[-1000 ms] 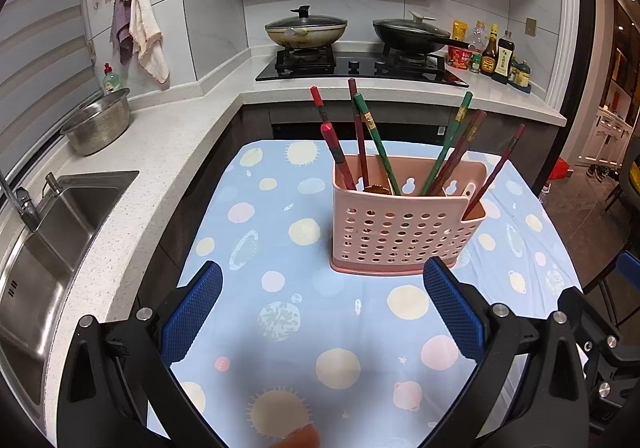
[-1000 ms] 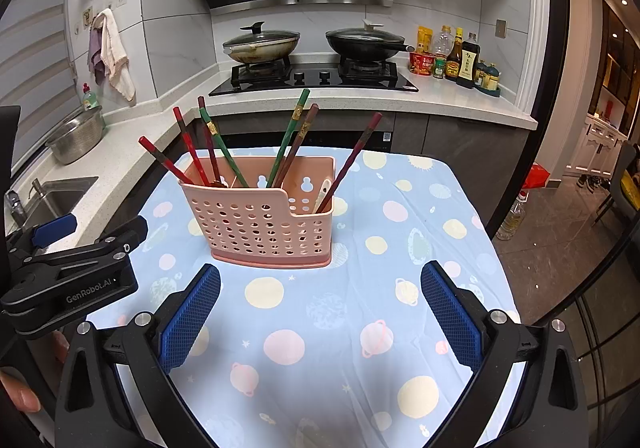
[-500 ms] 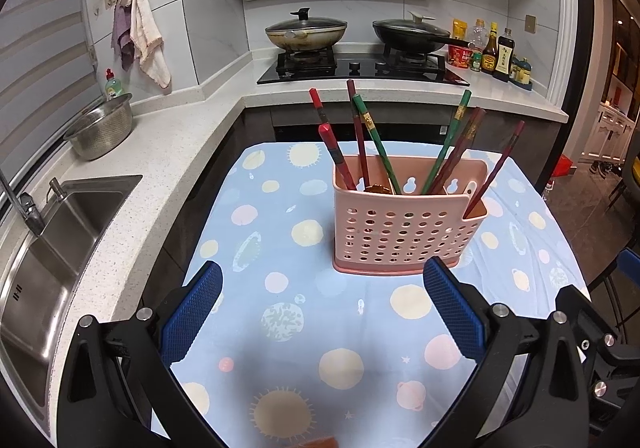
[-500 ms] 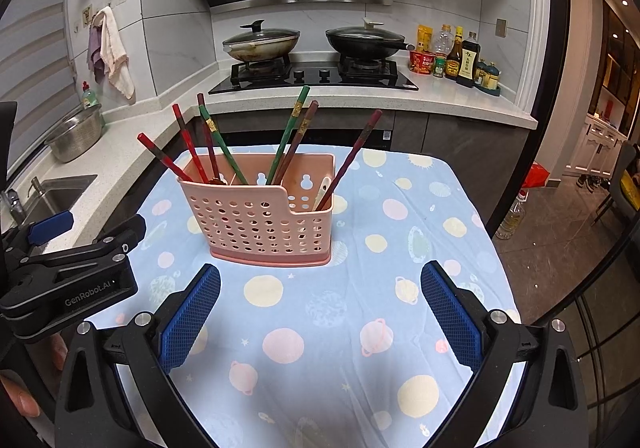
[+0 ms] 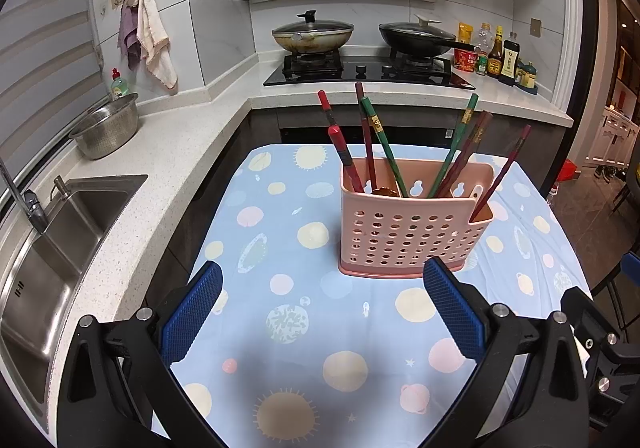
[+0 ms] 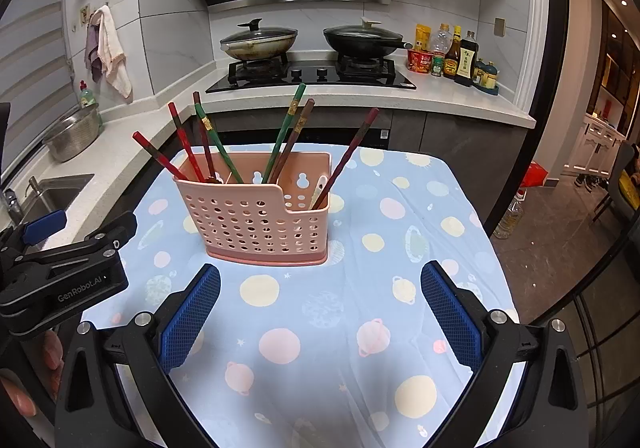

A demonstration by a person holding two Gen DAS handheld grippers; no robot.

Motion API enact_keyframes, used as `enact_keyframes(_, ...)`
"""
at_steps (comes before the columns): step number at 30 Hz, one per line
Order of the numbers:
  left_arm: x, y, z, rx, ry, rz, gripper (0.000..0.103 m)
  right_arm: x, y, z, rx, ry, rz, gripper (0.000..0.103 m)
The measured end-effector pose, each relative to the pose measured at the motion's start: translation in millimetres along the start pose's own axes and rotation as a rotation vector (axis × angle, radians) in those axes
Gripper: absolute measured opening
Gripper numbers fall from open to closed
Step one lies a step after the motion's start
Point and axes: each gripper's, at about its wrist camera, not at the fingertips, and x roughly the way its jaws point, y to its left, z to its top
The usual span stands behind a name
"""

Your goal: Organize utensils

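Now the pink utensil basket stands upright on the surface, which is covered with a light blue cloth with round planet patterns. Inside the basket several chopsticks lean in different directions: red and green ones at the left end of the basket, a green one and a dark brown one near its middle, and one dark red chopstick in the lower compartment at its right end, beside a white utensil which I cannot identify. The left claw is wide open and empty, in front of the basket and slightly to its left, not touching it. The right claw is also wide open and holds nothing, in front of the basket toward its right side. Behind the basket, well apart, a stove carries two covered pans. To the far left of the basket a sink is set into the kitchen counter.
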Motion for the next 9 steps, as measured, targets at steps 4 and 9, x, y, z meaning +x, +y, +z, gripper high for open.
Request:
enact_keyframes(4, 1.5, 2.2, -0.1, -0.009, 0.008, 0.010, 0.096, 1.1, -0.4, -0.5, 0.000, -0.001, -0.007, 0.097)
enact_keyframes(9, 3.2, 4.9, -0.3, -0.009, 0.007, 0.014, 0.096, 1.9, -3.6, -0.5, 0.008, -0.005, -0.019, 0.096)
